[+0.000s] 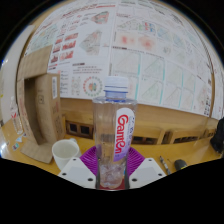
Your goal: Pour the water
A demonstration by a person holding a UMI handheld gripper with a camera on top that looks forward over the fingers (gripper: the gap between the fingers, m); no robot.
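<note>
A clear plastic water bottle with a pink and white label and a white cap stands upright between my fingers. My gripper is shut on the bottle, with the purple pads pressing its lower body on both sides. The bottle looks to be held above the wooden table. A white paper cup stands on the table, to the left of the bottle and a little beyond my left finger.
A wall with large printed posters rises behind the table. A cardboard box stands at the left, behind the cup. Small dark objects lie on the table to the right.
</note>
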